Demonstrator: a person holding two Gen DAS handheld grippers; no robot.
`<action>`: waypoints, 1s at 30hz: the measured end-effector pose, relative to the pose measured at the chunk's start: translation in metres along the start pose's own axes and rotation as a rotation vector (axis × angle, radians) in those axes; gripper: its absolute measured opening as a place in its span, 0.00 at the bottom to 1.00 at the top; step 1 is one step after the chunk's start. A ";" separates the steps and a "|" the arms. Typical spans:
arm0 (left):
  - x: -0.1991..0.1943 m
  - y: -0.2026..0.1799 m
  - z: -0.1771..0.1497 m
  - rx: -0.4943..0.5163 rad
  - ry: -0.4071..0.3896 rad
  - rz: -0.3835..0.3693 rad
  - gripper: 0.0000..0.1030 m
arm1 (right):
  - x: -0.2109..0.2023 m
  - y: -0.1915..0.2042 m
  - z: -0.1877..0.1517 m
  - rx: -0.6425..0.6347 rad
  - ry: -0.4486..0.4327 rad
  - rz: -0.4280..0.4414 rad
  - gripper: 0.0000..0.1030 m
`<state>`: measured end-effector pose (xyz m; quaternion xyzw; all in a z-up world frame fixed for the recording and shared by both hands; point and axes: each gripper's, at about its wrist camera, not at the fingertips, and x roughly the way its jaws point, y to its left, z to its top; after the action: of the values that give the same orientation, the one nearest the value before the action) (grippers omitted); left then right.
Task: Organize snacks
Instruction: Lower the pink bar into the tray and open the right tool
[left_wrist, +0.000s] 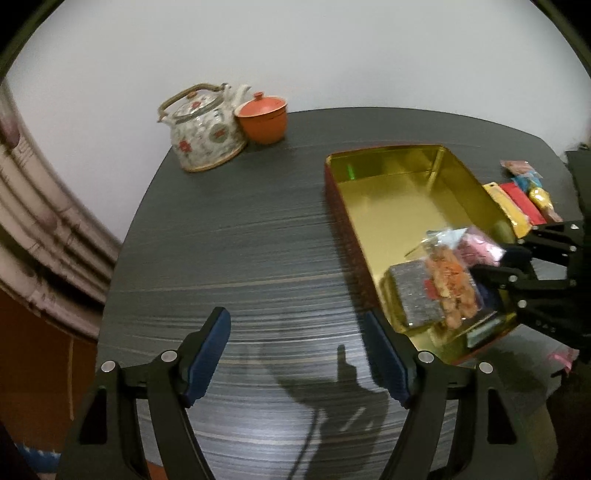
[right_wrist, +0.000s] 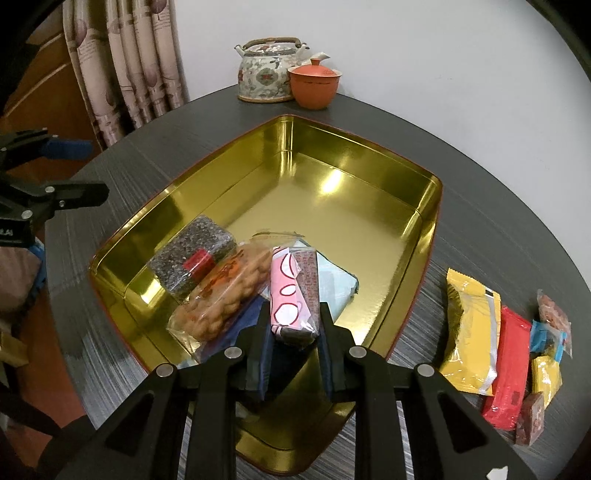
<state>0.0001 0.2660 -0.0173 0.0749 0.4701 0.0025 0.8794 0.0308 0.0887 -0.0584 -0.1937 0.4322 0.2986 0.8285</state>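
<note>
Your right gripper (right_wrist: 294, 334) is clamped on a pink-and-white snack pack (right_wrist: 291, 291), held over the near end of the gold tin (right_wrist: 369, 177). Just left of it in the tin lie a clear bag of golden twists (right_wrist: 225, 291) and a dark speckled bar (right_wrist: 195, 251); a pale blue packet (right_wrist: 338, 282) sits under the held pack. Right of the tin, on the dark surface (right_wrist: 498, 221), wait a yellow packet (right_wrist: 471, 328), a red one (right_wrist: 508, 369) and smaller wrapped pieces. Your left gripper (left_wrist: 297, 354) hangs released beside the tin, grasping nothing. A teapot (right_wrist: 264, 72) and orange lidded cup (right_wrist: 314, 83) stand at the far edge.
</note>
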 end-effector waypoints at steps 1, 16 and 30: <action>0.000 -0.001 0.000 0.007 -0.001 -0.004 0.73 | 0.000 0.000 0.000 0.000 0.001 0.003 0.20; 0.007 0.004 -0.001 -0.030 0.018 0.028 0.73 | -0.008 -0.002 -0.001 0.011 -0.017 0.034 0.33; 0.009 0.008 0.001 -0.063 0.019 0.050 0.74 | -0.042 -0.012 -0.009 0.042 -0.096 0.027 0.60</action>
<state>0.0065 0.2748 -0.0234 0.0588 0.4763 0.0400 0.8764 0.0143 0.0612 -0.0273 -0.1556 0.4006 0.3096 0.8482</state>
